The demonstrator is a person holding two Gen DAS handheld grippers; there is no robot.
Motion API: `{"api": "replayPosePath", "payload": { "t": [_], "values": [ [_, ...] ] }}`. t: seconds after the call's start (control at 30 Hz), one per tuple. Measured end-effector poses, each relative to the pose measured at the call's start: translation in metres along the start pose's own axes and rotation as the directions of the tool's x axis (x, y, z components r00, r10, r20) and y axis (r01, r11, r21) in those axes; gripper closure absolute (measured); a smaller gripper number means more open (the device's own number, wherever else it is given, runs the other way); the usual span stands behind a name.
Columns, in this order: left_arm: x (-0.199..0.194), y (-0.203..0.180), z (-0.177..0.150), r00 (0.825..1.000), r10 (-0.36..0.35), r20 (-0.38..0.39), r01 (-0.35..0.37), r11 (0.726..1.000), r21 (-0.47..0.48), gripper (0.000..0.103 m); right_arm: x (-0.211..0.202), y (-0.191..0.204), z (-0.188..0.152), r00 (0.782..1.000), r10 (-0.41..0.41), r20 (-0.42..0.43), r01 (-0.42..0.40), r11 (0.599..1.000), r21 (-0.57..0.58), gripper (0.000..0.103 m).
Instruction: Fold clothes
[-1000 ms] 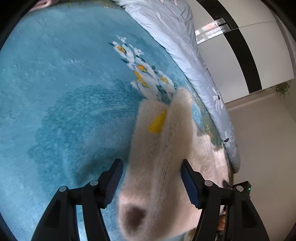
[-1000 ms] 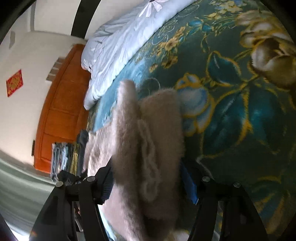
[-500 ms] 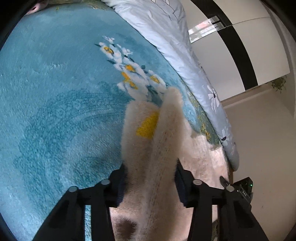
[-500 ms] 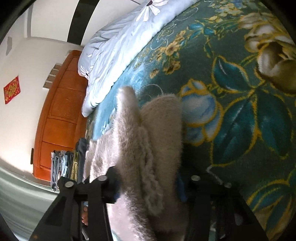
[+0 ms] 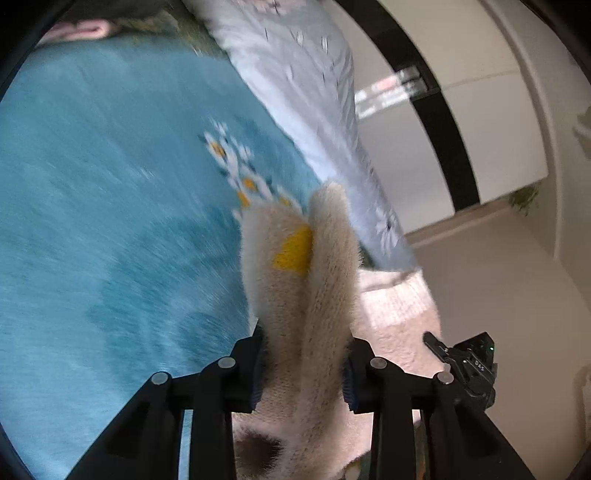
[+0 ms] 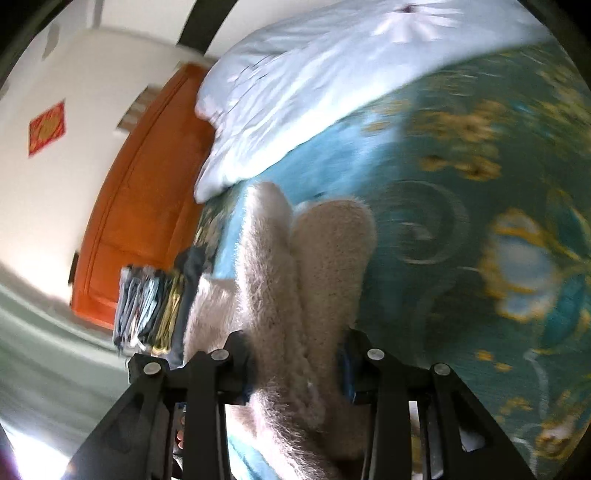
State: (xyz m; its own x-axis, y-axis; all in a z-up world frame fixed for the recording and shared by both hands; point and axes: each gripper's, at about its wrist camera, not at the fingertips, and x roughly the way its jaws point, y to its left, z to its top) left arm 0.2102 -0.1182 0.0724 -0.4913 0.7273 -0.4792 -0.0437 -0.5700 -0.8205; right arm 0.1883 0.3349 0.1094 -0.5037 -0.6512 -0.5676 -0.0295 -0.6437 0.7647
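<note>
A cream fuzzy sweater (image 5: pixel 317 280) with a yellow patch stands up in a doubled fold between the fingers of my left gripper (image 5: pixel 303 363), which is shut on it. The rest of the sweater trails to the right over the bed's edge. In the right wrist view the same fuzzy sweater (image 6: pixel 295 280) is bunched in a thick fold, and my right gripper (image 6: pixel 297 367) is shut on it. Both folds are lifted above the teal floral blanket (image 5: pixel 110 221) (image 6: pixel 461 240). The other gripper's black body (image 5: pixel 469 363) shows at the lower right of the left wrist view.
A pale blue quilt (image 5: pixel 306 85) (image 6: pixel 314 88) lies along the far side of the bed. A stack of folded clothes (image 6: pixel 155 306) sits at the bed's edge, in front of an orange wooden headboard (image 6: pixel 140 192). A pink item (image 5: pixel 77 31) lies at the blanket's far corner.
Both grippers went from open around the sweater folds to shut on them. Both views now blur and have shifted, and the sweater has risen off the blanket.
</note>
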Motion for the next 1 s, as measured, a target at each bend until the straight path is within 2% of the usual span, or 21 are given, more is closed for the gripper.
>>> {"api": "replayPosePath", "payload": {
  "t": [0.17,0.27,0.37,0.43,0.5,0.7,0.9,0.93,1.0],
  "values": [
    [-0.061,0.028,0.017,0.990,0.029,0.137,-0.023,0.999,-0.044,0.068,0.064,0.068,0.012,0.994,0.041,-0.103,-0.051,0.994,-0.097,0.067],
    [-0.095,0.049,0.024,0.972,0.056,0.229,-0.038,0.996,-0.086,0.068,0.109,0.107,0.019,0.983,0.063,-0.174,-0.089,0.985,-0.145,0.067],
    [-0.129,0.070,0.031,0.944,0.087,0.317,-0.048,0.990,-0.129,0.068,0.159,0.151,0.025,0.965,0.066,-0.252,-0.121,0.970,-0.212,0.067],
    [-0.151,0.084,0.036,0.921,0.109,0.373,-0.053,0.986,-0.158,0.068,0.193,0.183,0.029,0.952,0.054,-0.303,-0.138,0.954,-0.264,0.067],
    [-0.167,0.100,0.038,0.891,0.131,0.435,-0.044,0.978,-0.204,0.068,0.224,0.212,0.032,0.940,0.037,-0.339,-0.152,0.936,-0.319,0.067],
    [-0.179,0.125,0.034,0.809,0.222,0.544,-0.070,0.956,-0.286,0.068,0.302,0.284,0.031,0.912,-0.007,-0.411,-0.202,0.864,-0.462,0.067],
    [-0.191,0.149,0.031,0.712,0.314,0.628,-0.089,0.928,-0.363,0.068,0.374,0.321,0.029,0.882,-0.073,-0.465,-0.234,0.789,-0.568,0.067],
    [-0.190,0.150,0.031,0.701,0.328,0.633,-0.101,0.925,-0.367,0.068,0.384,0.323,0.031,0.879,-0.076,-0.472,-0.241,0.783,-0.574,0.067],
    [-0.182,0.153,0.031,0.692,0.359,0.626,-0.126,0.914,-0.385,0.068,0.403,0.319,0.034,0.875,-0.072,-0.479,-0.250,0.779,-0.575,0.067]
  ]
}}
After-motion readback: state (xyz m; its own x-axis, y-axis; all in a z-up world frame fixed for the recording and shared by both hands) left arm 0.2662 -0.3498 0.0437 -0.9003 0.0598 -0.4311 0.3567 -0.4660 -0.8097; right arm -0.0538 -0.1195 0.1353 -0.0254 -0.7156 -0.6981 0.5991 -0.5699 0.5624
